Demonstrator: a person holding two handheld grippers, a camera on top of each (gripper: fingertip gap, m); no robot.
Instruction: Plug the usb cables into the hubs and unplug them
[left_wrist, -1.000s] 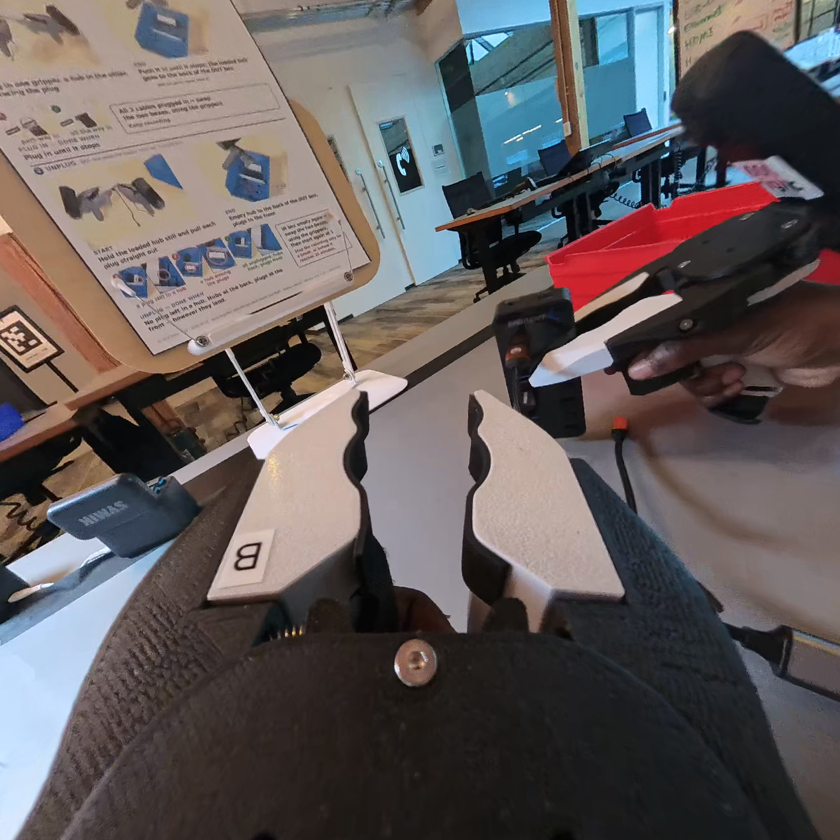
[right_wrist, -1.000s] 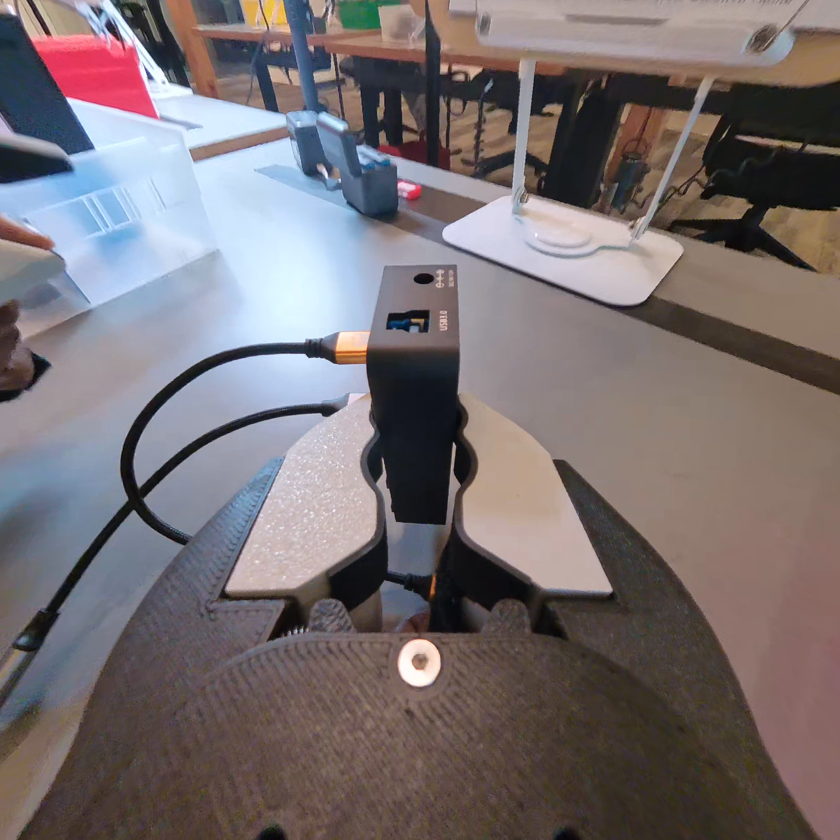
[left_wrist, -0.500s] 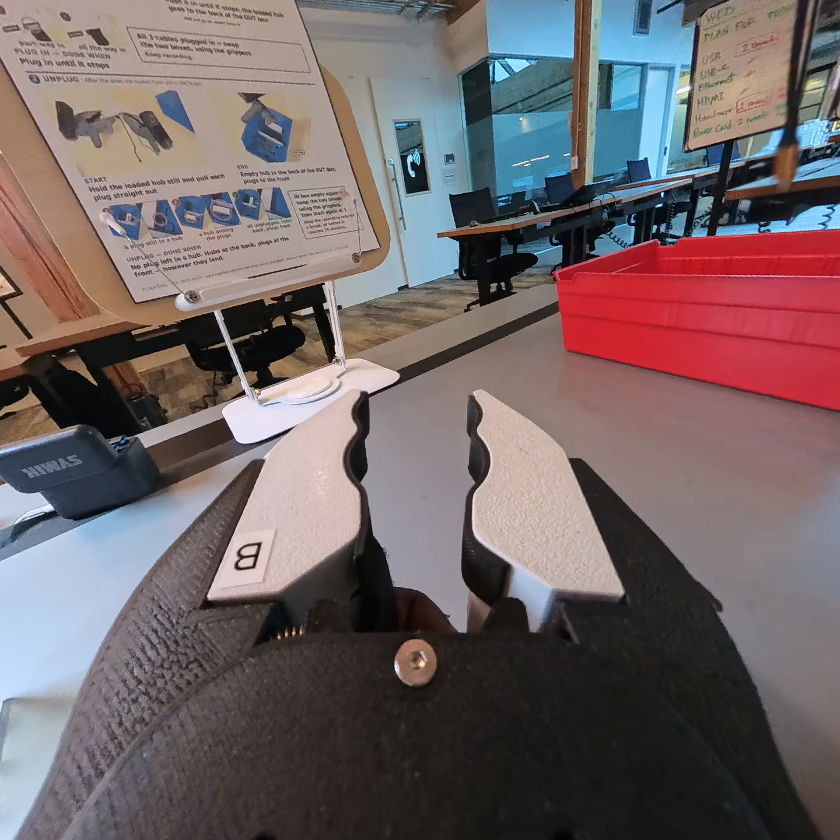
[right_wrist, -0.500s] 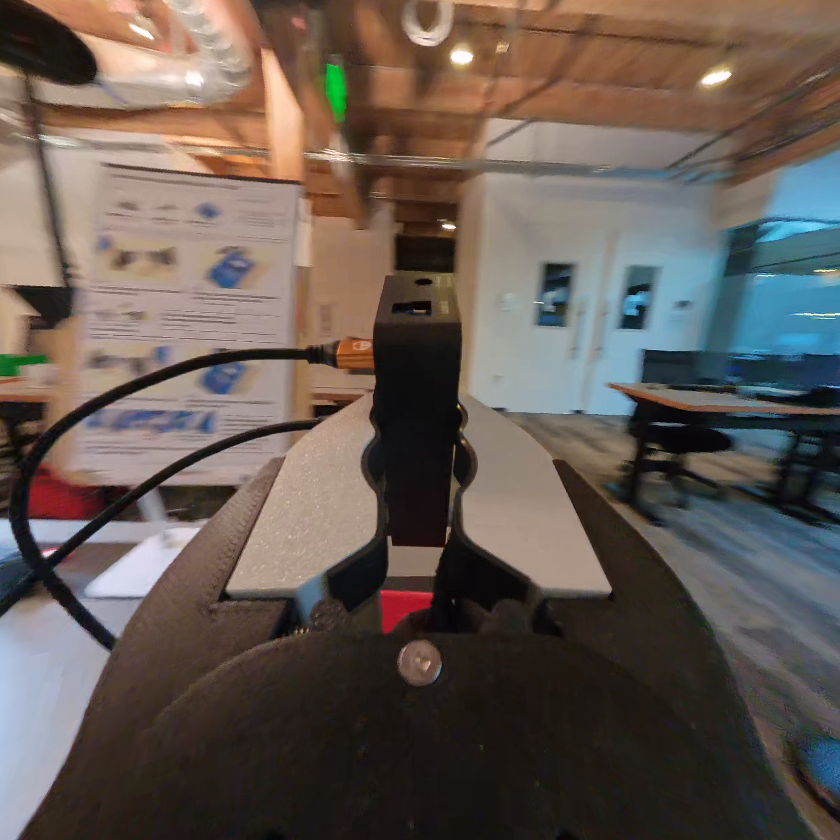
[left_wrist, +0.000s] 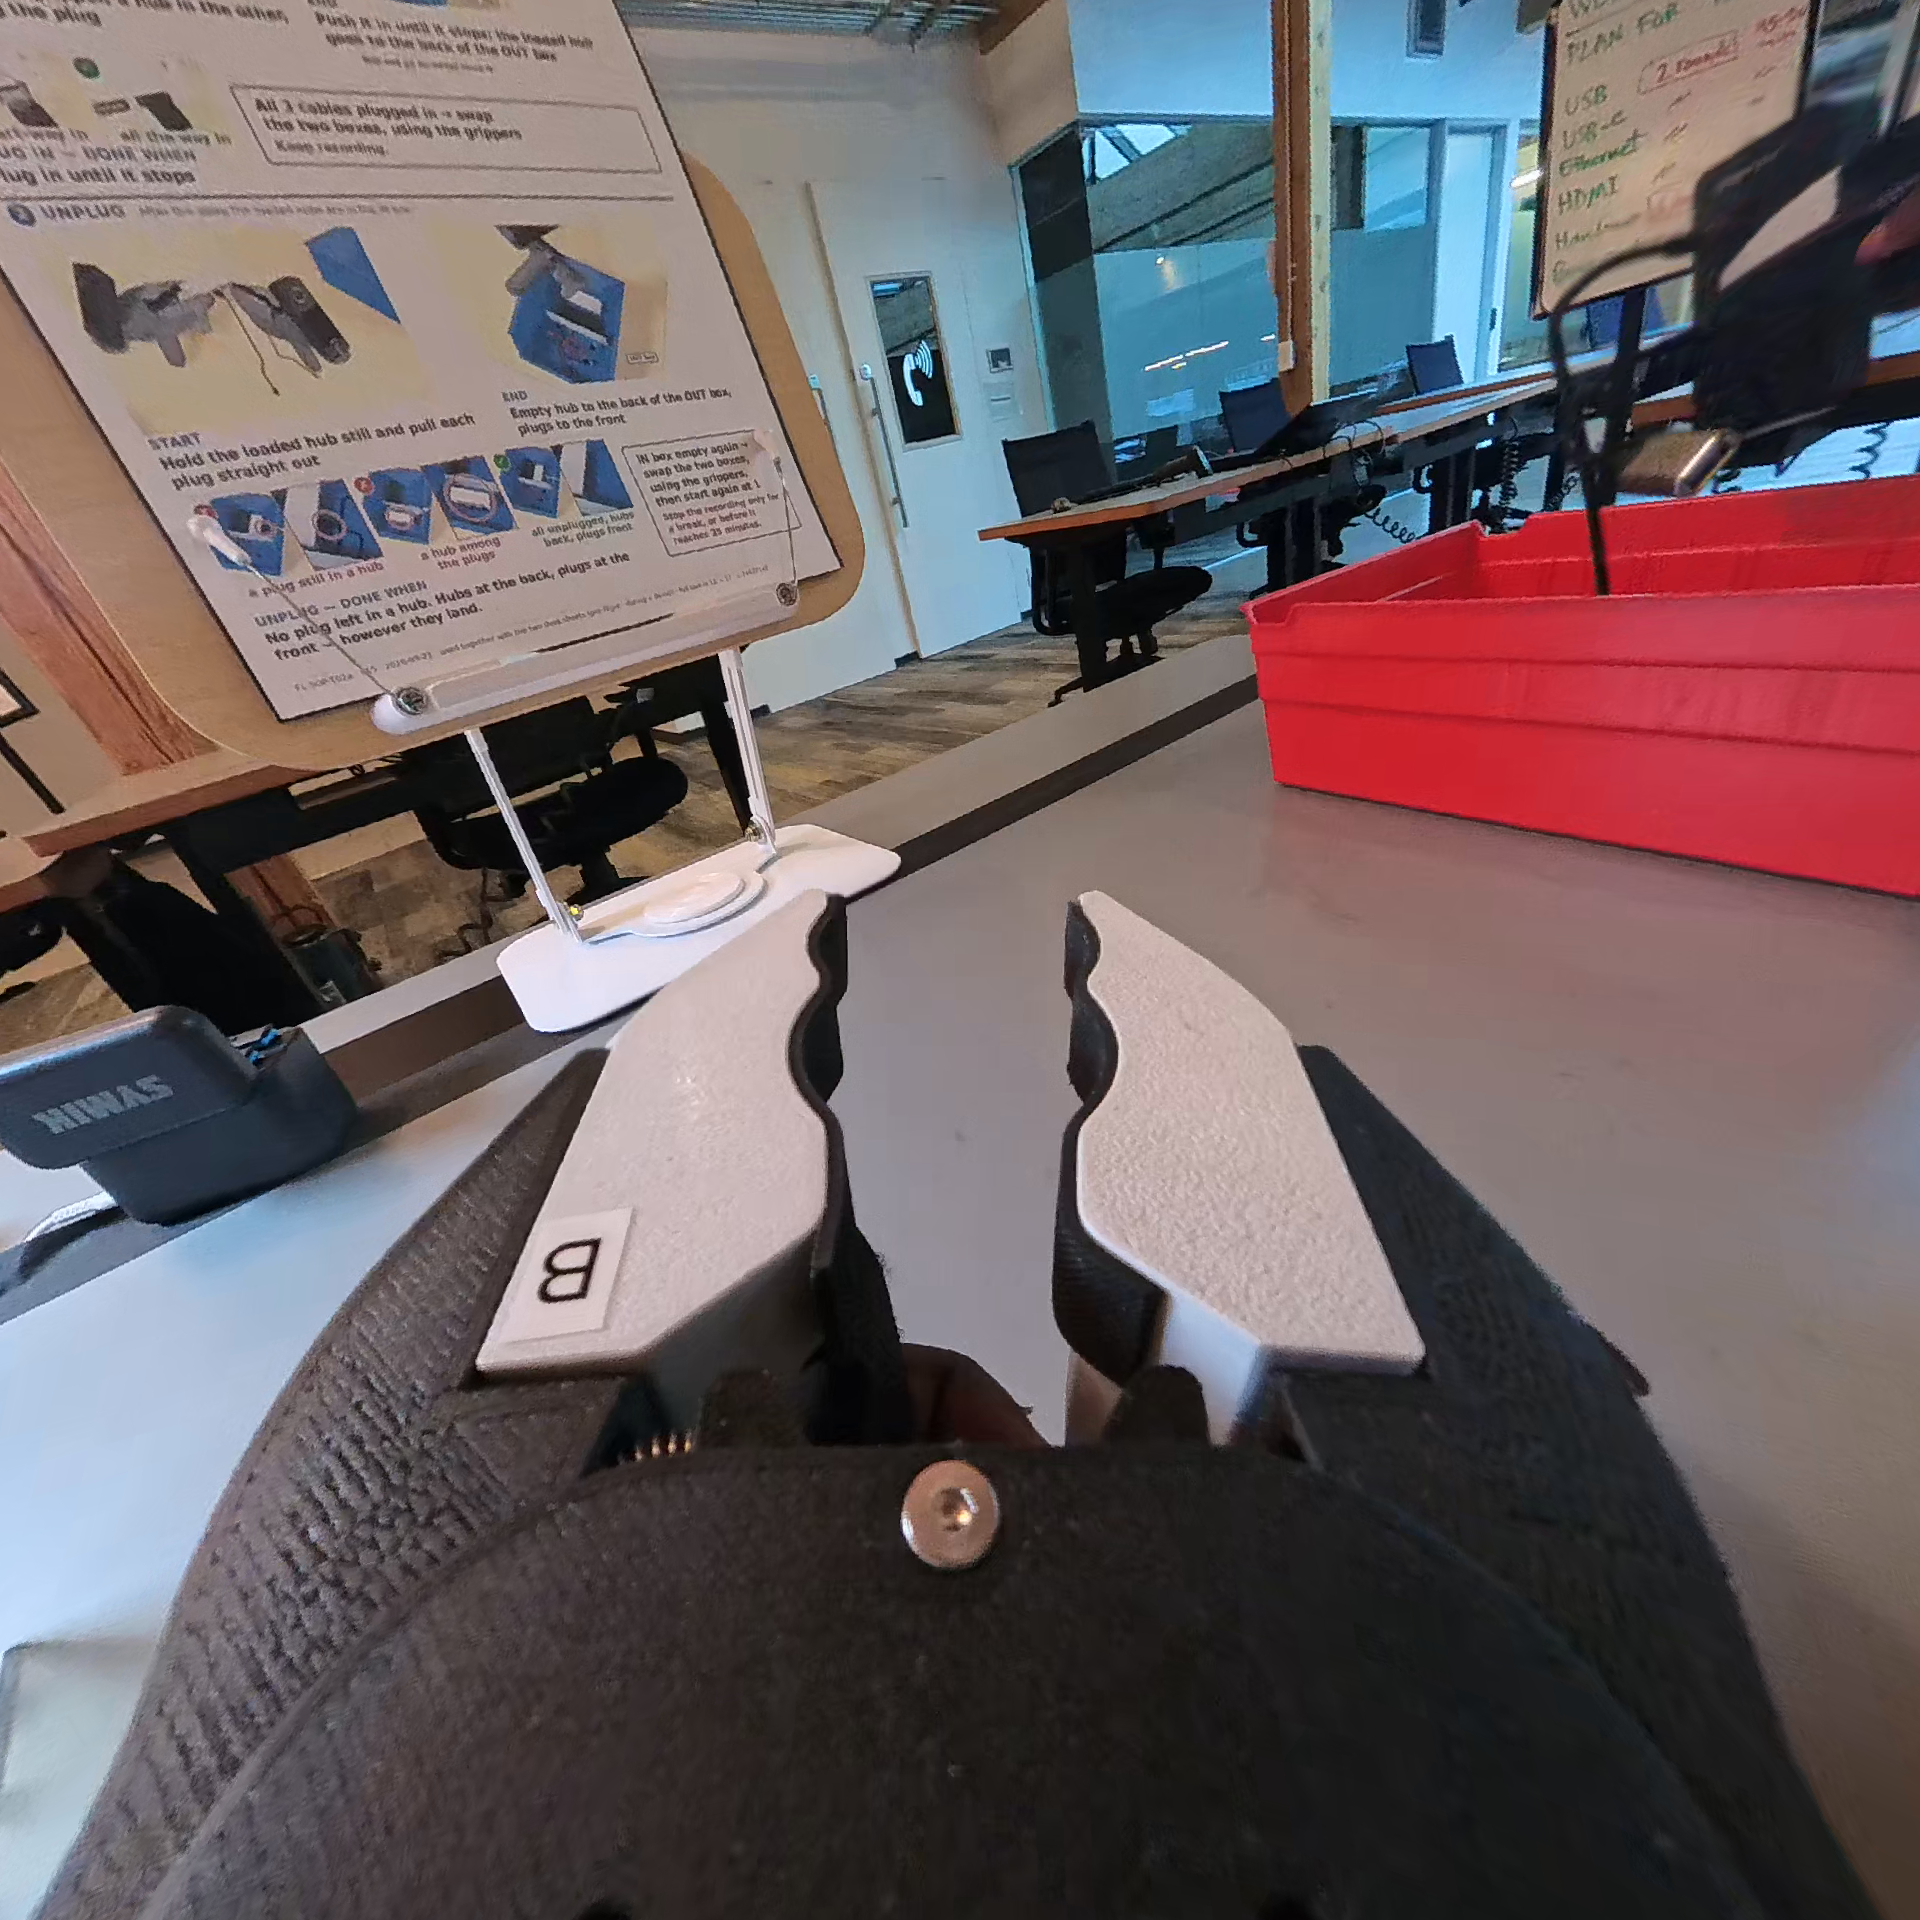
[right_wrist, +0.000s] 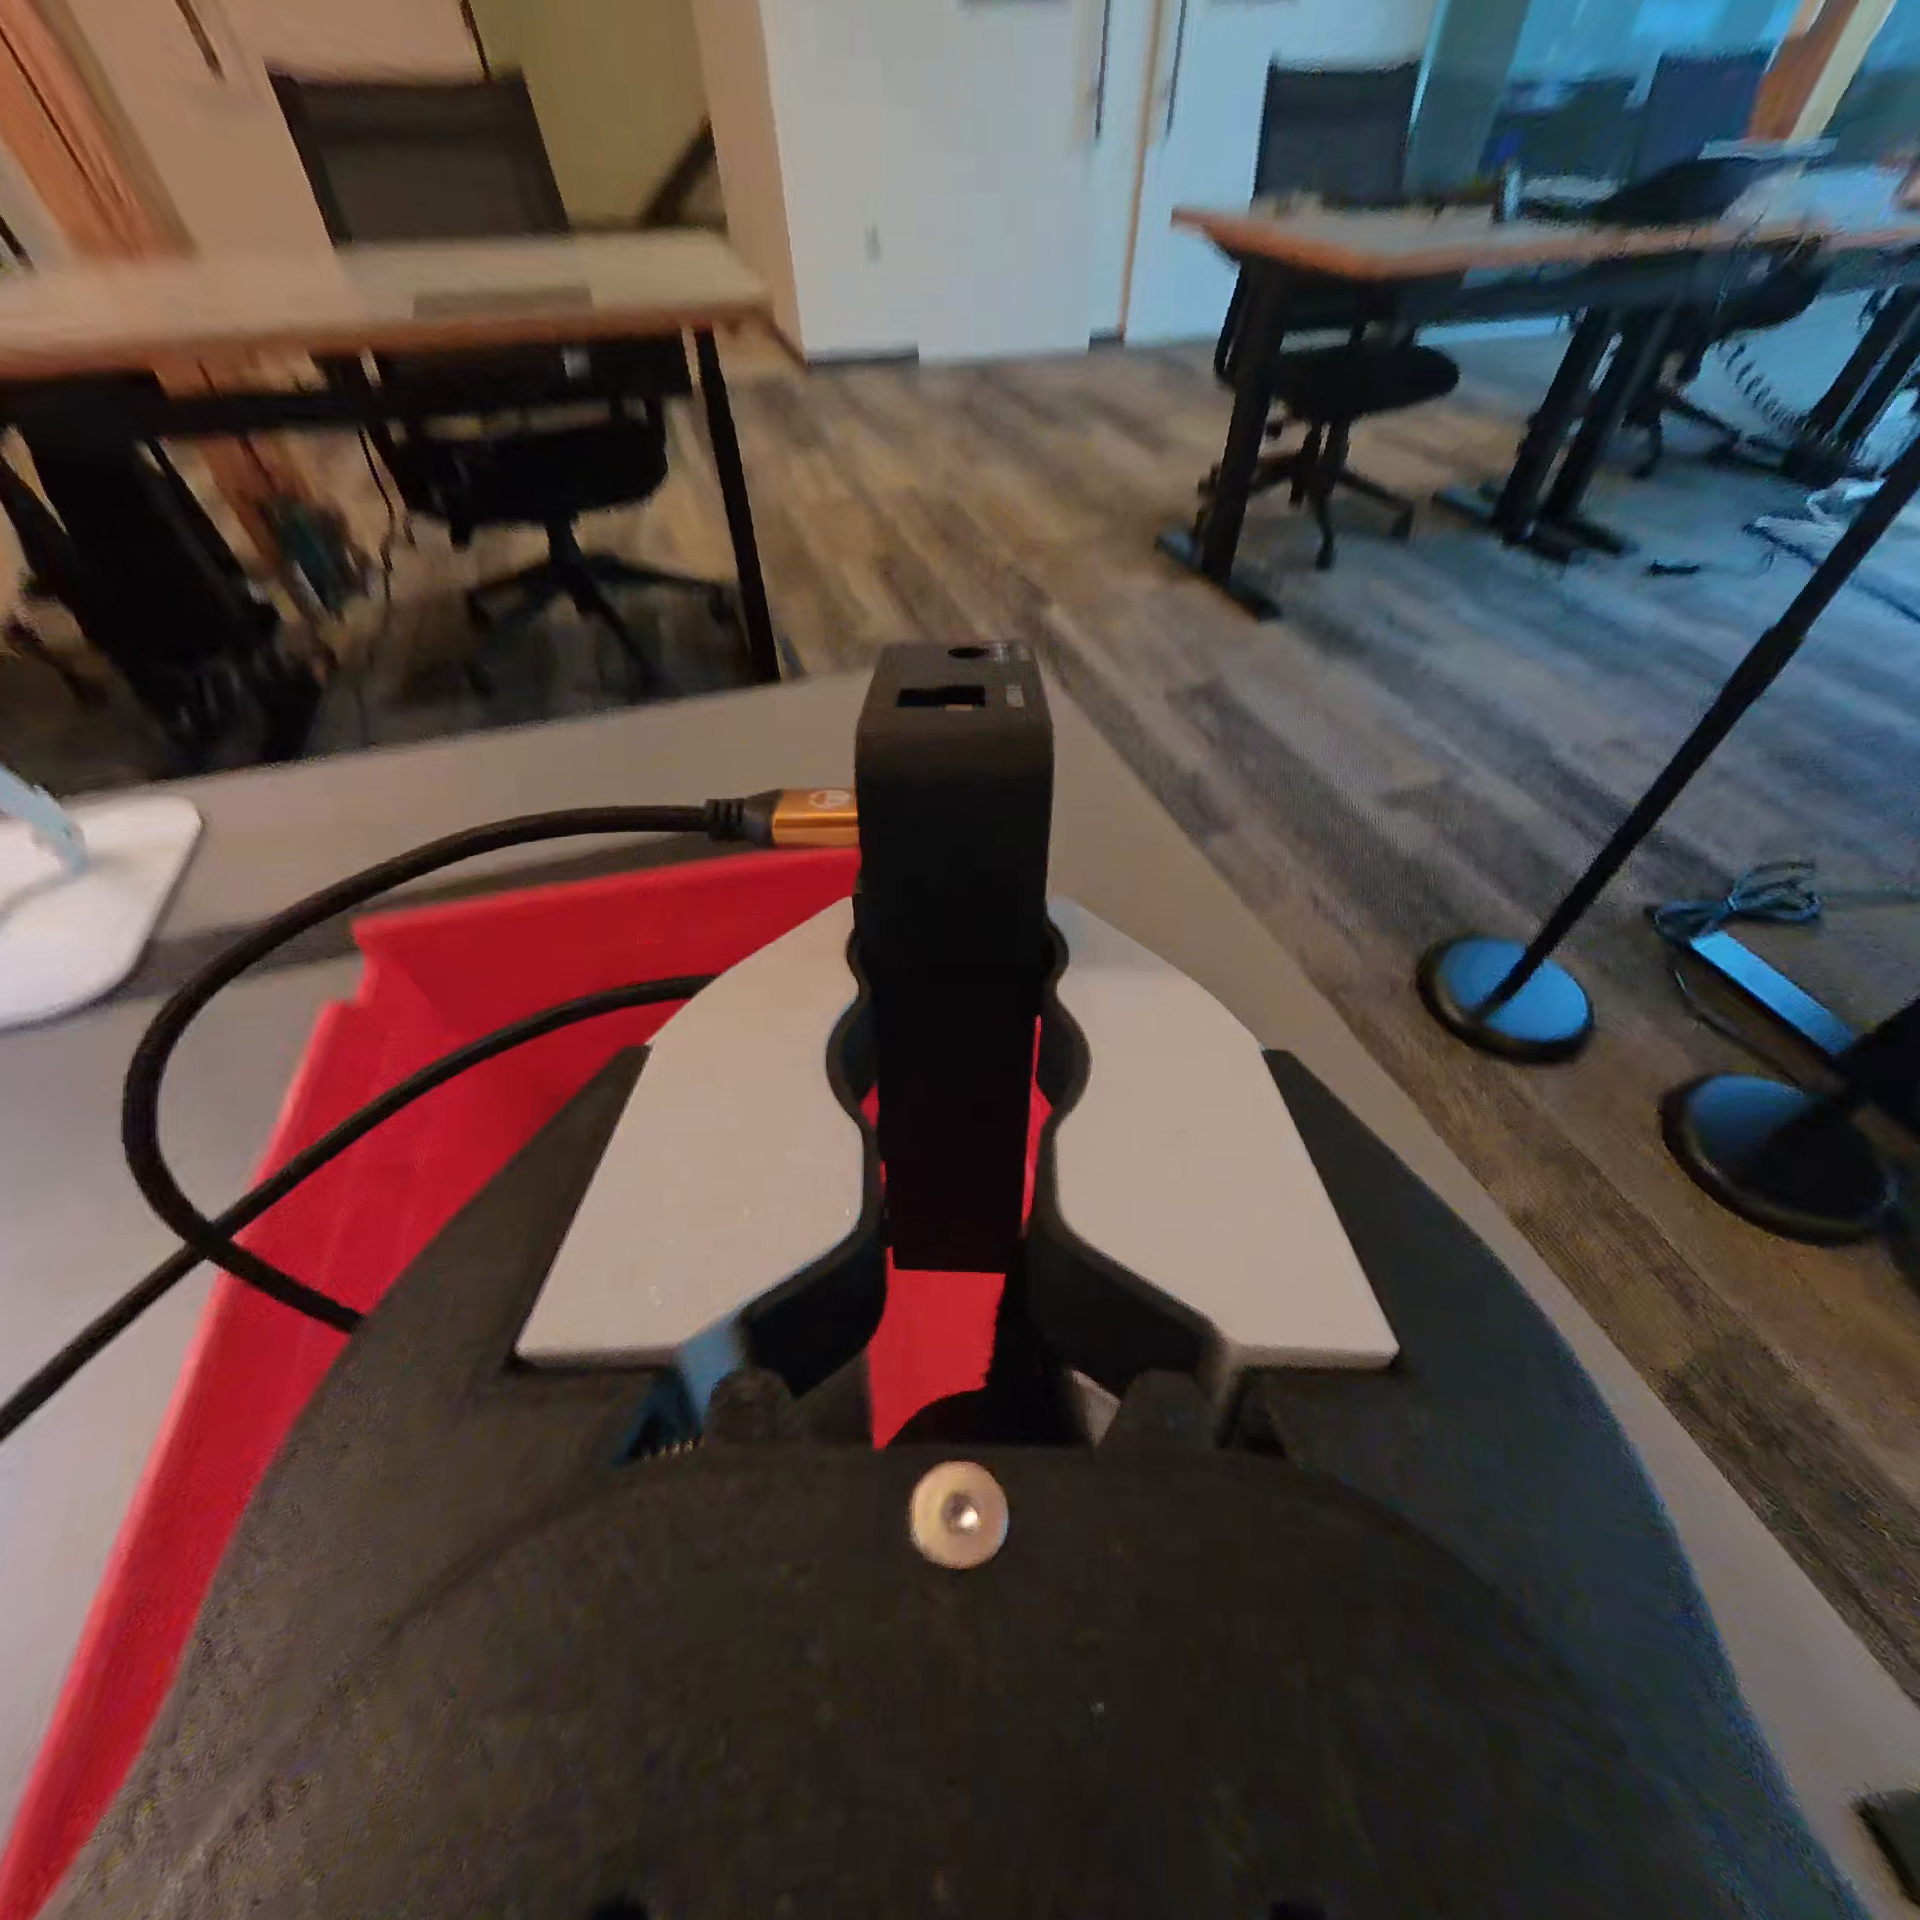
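Left wrist view: a second ago my right gripper held the hub in front of this camera, low over the grey table (left_wrist: 1455, 1039); now it is gone from there and shows only at the upper right edge, high above the red bin (left_wrist: 1579, 707) near the table's far right edge, with a cable (left_wrist: 1590, 468) hanging from it into the bin. My left gripper (left_wrist: 951, 935) has not moved: it hovers over the middle of the table, jaws partly apart, nothing between them, touching nothing. The instruction board on its white stand (left_wrist: 686, 935) stands at the far edge.

Right wrist view: the scene has swung from the table top to the table's far right corner, with the red bin (right_wrist: 436, 1039) directly beneath. My right gripper (right_wrist: 951, 956) is clamped on the black hub (right_wrist: 951, 935), which stands upright between the pads. An orange-collared plug (right_wrist: 805, 819) is seated in the hub's left side, its black cable (right_wrist: 364, 914) looping down over the bin. I judge I am carrying the loaded hub to the bin, so this plugging round looks done.
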